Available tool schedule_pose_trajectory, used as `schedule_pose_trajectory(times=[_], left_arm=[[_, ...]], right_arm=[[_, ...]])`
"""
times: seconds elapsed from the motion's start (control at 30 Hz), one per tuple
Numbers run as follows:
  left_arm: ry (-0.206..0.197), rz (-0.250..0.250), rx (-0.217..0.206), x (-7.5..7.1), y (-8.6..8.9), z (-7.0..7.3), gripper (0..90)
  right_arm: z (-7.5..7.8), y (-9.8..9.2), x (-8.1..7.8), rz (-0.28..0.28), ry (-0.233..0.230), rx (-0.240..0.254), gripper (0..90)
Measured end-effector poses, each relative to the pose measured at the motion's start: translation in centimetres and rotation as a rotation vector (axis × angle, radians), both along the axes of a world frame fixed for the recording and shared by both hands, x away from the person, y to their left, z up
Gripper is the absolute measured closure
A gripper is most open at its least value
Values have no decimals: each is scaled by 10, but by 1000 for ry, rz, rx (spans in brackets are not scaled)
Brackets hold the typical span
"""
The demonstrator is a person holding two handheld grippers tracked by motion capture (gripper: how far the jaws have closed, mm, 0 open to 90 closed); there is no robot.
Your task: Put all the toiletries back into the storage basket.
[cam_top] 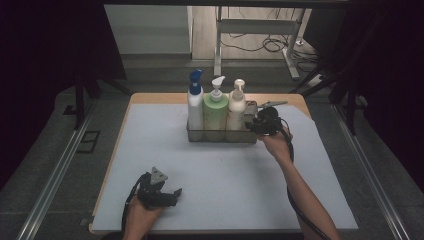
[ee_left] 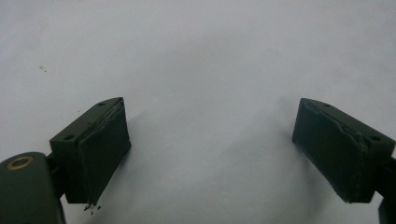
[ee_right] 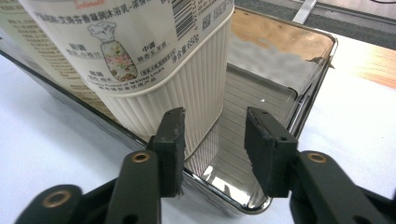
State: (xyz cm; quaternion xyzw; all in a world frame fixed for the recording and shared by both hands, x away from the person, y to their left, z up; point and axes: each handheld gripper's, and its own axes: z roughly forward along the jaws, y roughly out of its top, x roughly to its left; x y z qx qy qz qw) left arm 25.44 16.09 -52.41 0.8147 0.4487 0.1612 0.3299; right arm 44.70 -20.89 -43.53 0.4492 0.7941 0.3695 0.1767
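A shiny metal tray [cam_top: 220, 138] stands at the back middle of the mat and holds three pump bottles in a row: a white one with a blue top [cam_top: 195, 102], a green one [cam_top: 215, 111] and a cream one [cam_top: 236, 107]. My right gripper [cam_top: 256, 125] is at the tray's right end. In the right gripper view its jaws [ee_right: 215, 122] stand apart over the tray's rim [ee_right: 306, 105], just beside the ribbed cream bottle [ee_right: 154, 60], pressing on nothing. My left gripper [cam_top: 172, 194] lies low over the mat near the front left, jaws [ee_left: 210, 126] wide apart and empty.
The pale mat [cam_top: 220, 185] covers a wooden table whose bare edge [cam_top: 150, 98] shows at the back. The right part of the tray's floor [ee_right: 261, 93] holds nothing. Behind the table stands a metal desk frame [cam_top: 255, 30] with cables on the floor.
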Motion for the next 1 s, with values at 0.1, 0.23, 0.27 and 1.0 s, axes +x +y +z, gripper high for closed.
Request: schedule_pose_trajectory(times=[0.1,0.23,0.27,1.0], left_arm=[[0,0,0,0,0,0,106],[0,0,0,0,0,0,106],[0,0,0,0,0,0,106],[0,0,-1,0,0,0,106]], right_arm=[[1,-2,-2,2,-2,-5,508],[1,-4,-5,7,-2,-5,456],[1,-4,-5,9,-3,-5,445],[6,-14,-32,77,-23,-19,255]])
